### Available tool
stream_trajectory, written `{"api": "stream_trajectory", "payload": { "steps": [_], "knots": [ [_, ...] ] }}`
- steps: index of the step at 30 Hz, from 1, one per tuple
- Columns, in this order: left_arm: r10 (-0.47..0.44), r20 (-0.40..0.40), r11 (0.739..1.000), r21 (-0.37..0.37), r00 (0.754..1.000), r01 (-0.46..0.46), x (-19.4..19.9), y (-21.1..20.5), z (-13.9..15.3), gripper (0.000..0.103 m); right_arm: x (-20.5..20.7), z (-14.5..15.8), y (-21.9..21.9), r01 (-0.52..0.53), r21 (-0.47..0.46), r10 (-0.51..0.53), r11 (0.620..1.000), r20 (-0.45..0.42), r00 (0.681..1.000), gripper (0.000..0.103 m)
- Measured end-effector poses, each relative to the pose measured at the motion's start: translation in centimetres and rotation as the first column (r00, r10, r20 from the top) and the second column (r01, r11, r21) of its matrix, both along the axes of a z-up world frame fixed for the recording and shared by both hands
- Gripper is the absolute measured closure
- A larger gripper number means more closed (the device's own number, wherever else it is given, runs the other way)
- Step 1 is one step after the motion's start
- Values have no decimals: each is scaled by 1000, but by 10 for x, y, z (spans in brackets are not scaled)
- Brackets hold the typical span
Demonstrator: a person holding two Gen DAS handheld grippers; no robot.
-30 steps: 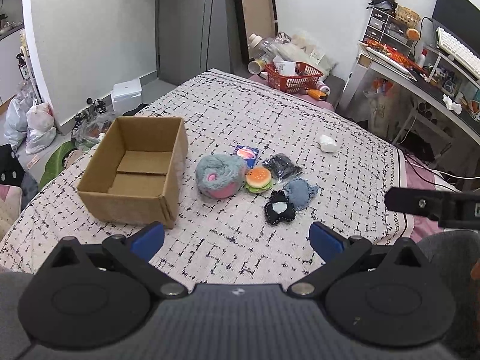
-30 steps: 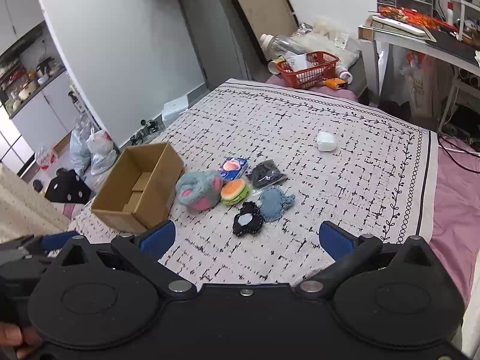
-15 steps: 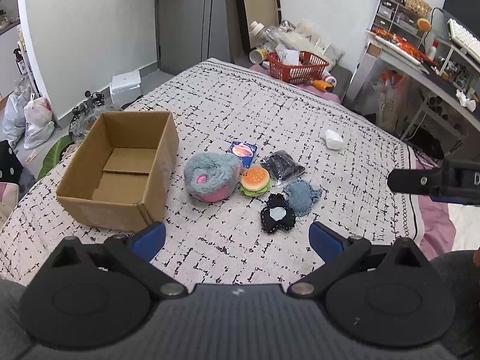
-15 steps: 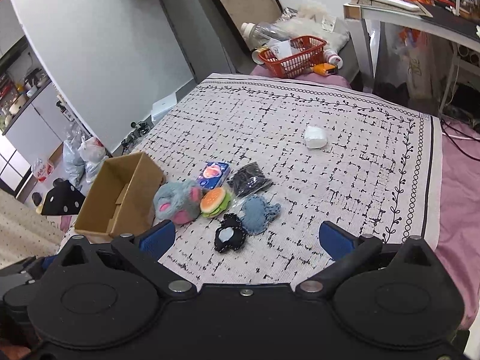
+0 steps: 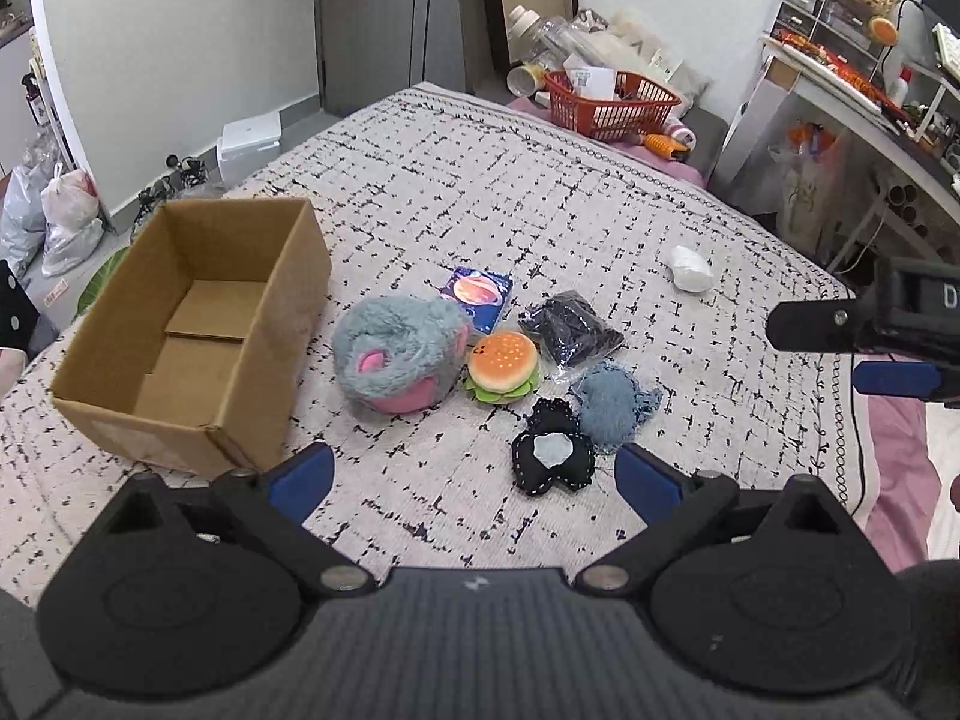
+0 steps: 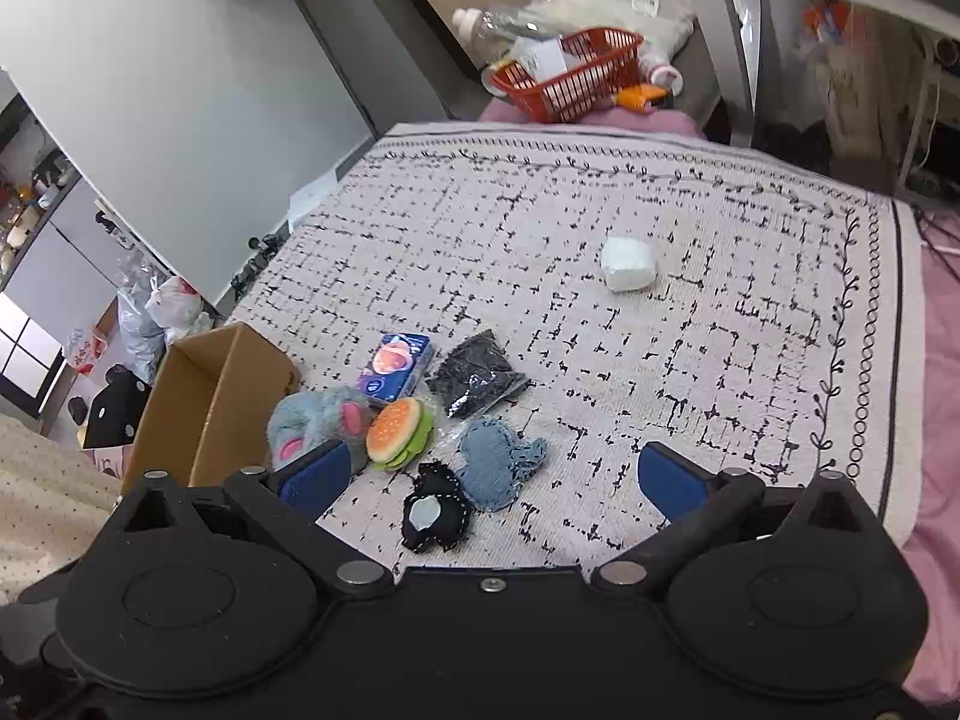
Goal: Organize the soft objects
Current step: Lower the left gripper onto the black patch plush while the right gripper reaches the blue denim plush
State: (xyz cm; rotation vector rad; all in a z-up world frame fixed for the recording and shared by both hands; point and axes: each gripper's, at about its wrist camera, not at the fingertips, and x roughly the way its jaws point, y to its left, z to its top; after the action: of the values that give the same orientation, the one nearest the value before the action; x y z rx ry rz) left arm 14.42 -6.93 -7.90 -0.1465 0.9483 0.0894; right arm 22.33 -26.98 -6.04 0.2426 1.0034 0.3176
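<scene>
While both grippers gape, six soft items (image 5: 503,360) flank one box (image 5: 198,324)

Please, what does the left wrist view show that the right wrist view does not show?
Only the left wrist view shows the bare floor inside the cardboard box and the right gripper at its right edge.

Only the right wrist view shows the patterned cover's right border with its vine trim and the pink sheet beside it.

Both show the fluffy grey toy, burger toy, blue packet, black bag, denim piece, black patch, white lump and red basket. Both grippers are open.
</scene>
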Motion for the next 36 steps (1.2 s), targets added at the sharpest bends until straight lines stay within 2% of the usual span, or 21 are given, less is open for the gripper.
{"api": "stream_trajectory", "payload": {
  "steps": [5, 10, 13, 20, 21, 24, 28, 32, 36],
  "knots": [
    [9, 0, 1000, -19, 1000, -9, 15, -1, -15, 4, 15, -20, 0, 8, 31, -6, 999, -46, 999, 0],
    [21, -9, 999, -50, 1000, -22, 30, -3, -32, 12, 27, -37, 0, 28, 69, -21, 997, -94, 995, 1],
    [30, -21, 996, -81, 999, -32, 38, -4, -44, 17, 33, -47, 0, 32, 91, -21, 995, -122, 992, 5],
    [20, -70, 990, -138, 997, -29, 55, -6, -73, 32, 55, -81, 2, 62, 185, -15, 981, -247, 969, 13],
    [22, -79, 988, -150, 997, -34, 58, -6, -78, 34, 58, -87, 2, 67, 189, -16, 980, -262, 965, 16],
    [24, -98, 983, -179, 995, -42, 63, -8, -88, 37, 68, -105, 4, 79, 197, -13, 977, -316, 949, 29],
    [22, -116, 979, -199, 993, -45, 69, -9, -99, 39, 74, -117, 4, 109, 171, -45, 979, -339, 940, 30],
    [35, -148, 974, -217, 988, -67, 76, -9, -113, 42, 77, -123, 11, 88, 148, -30, 985, -355, 934, 35],
    [34, -146, 971, -229, 989, -68, 76, -10, -118, 45, 79, -125, 16, 78, 118, -31, 990, -354, 935, 36]
  ]
}}
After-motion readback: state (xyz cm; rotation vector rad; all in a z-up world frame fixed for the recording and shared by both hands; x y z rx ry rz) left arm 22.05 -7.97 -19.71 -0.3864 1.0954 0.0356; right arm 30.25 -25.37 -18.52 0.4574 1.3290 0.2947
